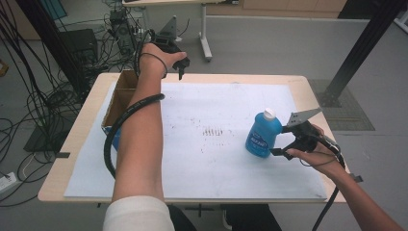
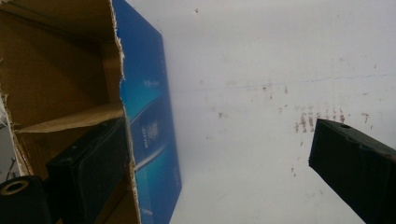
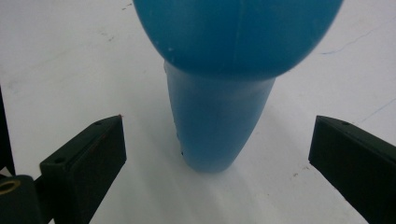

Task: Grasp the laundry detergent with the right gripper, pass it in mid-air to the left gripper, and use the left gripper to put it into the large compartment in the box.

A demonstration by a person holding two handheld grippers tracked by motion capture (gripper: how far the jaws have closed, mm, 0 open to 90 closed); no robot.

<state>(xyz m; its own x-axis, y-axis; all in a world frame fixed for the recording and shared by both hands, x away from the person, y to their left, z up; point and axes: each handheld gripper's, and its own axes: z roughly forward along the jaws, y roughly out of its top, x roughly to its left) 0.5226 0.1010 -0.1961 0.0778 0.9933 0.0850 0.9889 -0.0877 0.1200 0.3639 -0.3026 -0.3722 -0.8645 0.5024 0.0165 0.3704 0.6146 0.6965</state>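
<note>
Right gripper view looks along the right hand-held gripper [image 3: 217, 172], its jaws spread wide and released, one on each side of a blue bottle [image 3: 219, 121] without touching it. High view puts that bottle [image 1: 263, 134] upright at the right of the frame on the white surface [image 1: 211, 159], white cap on top. It looks like smooth, stiff plastic, probably slippery and weighty if full, so a grip low on the narrower body seems safest. At the upper left of the frame, the left hand-held gripper [image 1: 181, 65] hangs released above the cardboard box [image 1: 120, 96].
</note>
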